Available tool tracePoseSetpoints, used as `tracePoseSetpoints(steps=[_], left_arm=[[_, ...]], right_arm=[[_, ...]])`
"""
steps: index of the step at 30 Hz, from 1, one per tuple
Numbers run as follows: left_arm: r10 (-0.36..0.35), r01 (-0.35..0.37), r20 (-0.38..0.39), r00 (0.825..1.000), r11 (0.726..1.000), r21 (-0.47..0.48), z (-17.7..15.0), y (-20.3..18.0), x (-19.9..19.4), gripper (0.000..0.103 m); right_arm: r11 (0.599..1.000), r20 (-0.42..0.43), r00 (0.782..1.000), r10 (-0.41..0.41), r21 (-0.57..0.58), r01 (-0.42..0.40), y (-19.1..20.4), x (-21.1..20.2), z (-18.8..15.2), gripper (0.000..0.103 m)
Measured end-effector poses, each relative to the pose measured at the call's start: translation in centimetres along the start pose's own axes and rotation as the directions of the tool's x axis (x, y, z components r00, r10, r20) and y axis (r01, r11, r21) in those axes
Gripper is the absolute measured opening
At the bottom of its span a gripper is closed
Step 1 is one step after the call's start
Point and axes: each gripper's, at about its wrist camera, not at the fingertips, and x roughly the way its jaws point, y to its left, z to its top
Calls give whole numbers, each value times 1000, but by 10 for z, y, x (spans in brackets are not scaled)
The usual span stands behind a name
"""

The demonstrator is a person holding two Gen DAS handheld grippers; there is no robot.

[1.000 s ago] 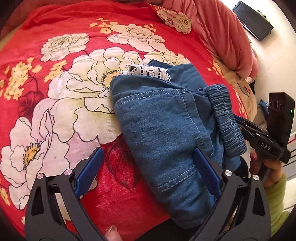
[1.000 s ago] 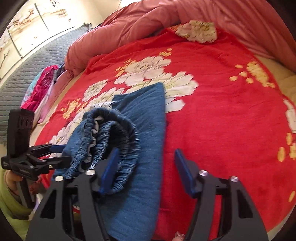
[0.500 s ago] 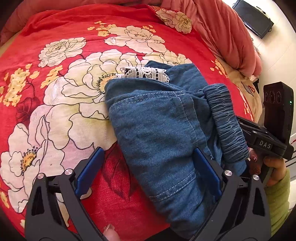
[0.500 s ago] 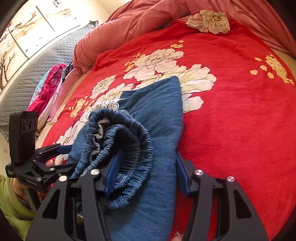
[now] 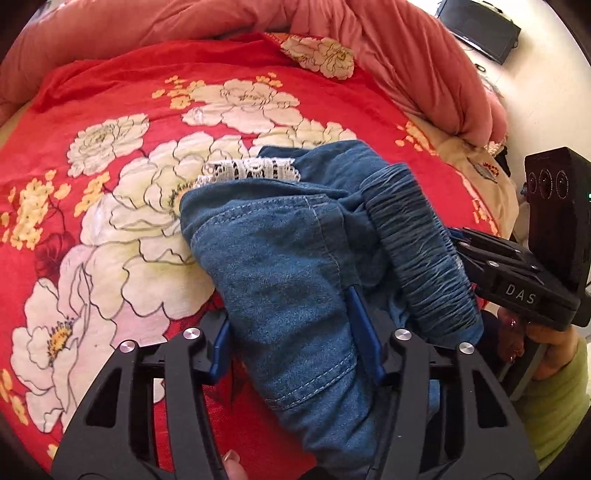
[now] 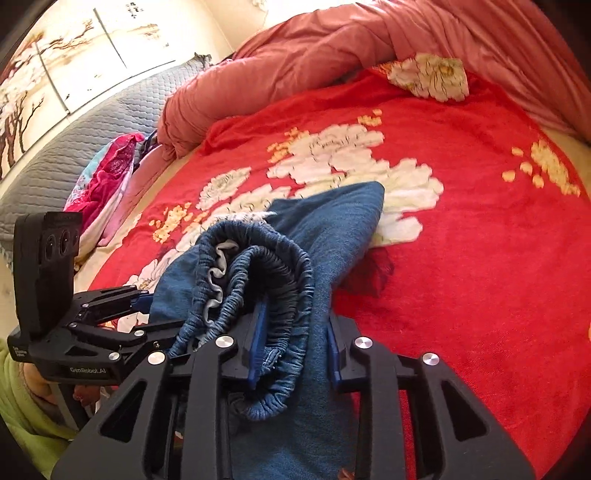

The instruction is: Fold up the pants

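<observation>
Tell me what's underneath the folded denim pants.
The denim pants lie on a red floral bedspread, with white lace trim peeking out at their far edge. Whatever else lies beneath them is covered.

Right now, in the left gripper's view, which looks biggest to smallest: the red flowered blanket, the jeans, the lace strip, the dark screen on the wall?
1. Blanket
2. Jeans, though nearness to the camera enlarges them
3. Lace strip and screen: look alike in size; the screen is much farther off, so I won't rank them.
</observation>
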Motion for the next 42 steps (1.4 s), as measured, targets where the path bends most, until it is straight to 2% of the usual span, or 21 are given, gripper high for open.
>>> tracePoseSetpoints(steps=[3,8,18,26,32,36,39,41,42], left_arm=[[-15,15,21,1000,1000,1,7,2,-9,46],[0,1,74,997,1000,-4,27,10,-20,45],[74,-74,117,990,997,-4,61,29,-13,46],[101,-101,114,988,995,-7,68,43,3,46],[105,-104,99,990,995,-10,63,49,11,46],[109,-109,90,990,994,-12,60,51,15,46],[117,-116,84,990,993,-12,57,52,17,46],[121,-120,80,989,993,-16,55,53,18,48],[122,-121,78,989,992,-21,54,55,19,49]], right_arm=[[999,17,1000,-10,-32,10,8,-4,10,23],[996,48,998,-35,-79,39,17,0,33,23],[981,63,993,-97,-163,106,25,30,73,23],[980,54,992,-114,-158,122,19,51,84,23],[984,20,992,-121,-126,122,6,62,78,23],[990,-4,993,-120,-78,119,-6,68,72,26],[991,-25,991,-131,-41,130,-16,72,66,35],[988,-31,988,-153,-42,152,-17,74,64,47],[985,-29,985,-170,-44,169,-18,73,64,49]])
